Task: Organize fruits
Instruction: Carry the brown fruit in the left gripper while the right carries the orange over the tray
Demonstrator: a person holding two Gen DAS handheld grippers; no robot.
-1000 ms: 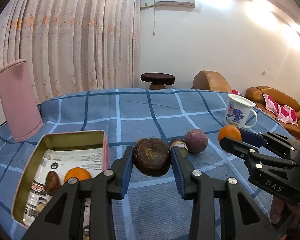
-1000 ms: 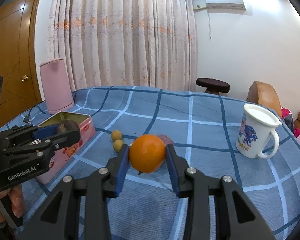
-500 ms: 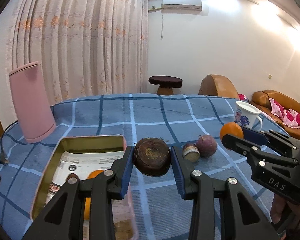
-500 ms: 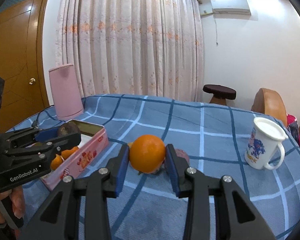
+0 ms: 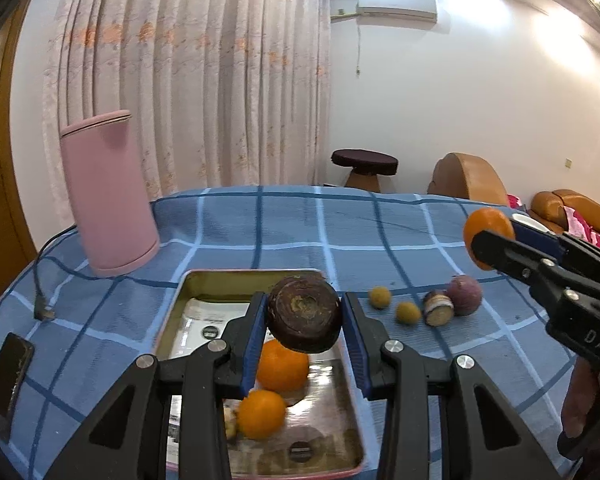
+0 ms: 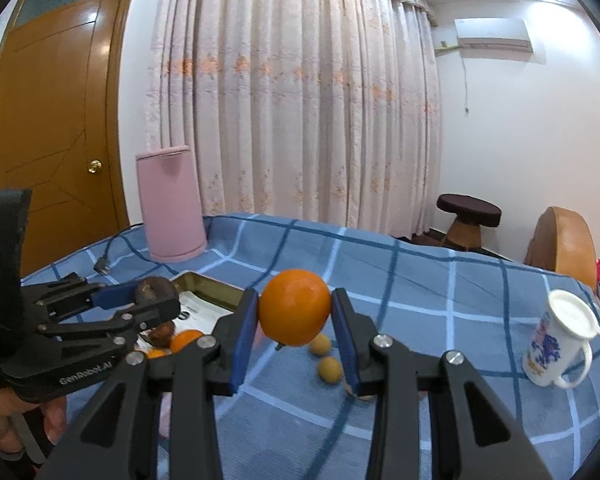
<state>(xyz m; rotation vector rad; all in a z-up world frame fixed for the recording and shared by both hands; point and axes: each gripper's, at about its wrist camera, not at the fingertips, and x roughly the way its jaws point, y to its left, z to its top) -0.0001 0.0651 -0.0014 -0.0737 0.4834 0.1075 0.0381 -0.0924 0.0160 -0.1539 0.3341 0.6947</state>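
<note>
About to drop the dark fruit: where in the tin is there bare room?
The tin's far half, behind the two oranges, is bare under the dark fruit in the left tool. The near left is crowded.

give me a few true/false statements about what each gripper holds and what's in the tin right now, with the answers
1. The left gripper is shut on a dark brown fruit. True.
2. The right gripper is open with nothing between its jaws. False: it is shut on an orange.
3. The tin already holds two orange fruits. True.
4. The white mug stands inside the tin. False: it stands on the blue checked cloth, well away from the tin.
5. Two small yellow fruits lie on the cloth outside the tin. True.
</note>
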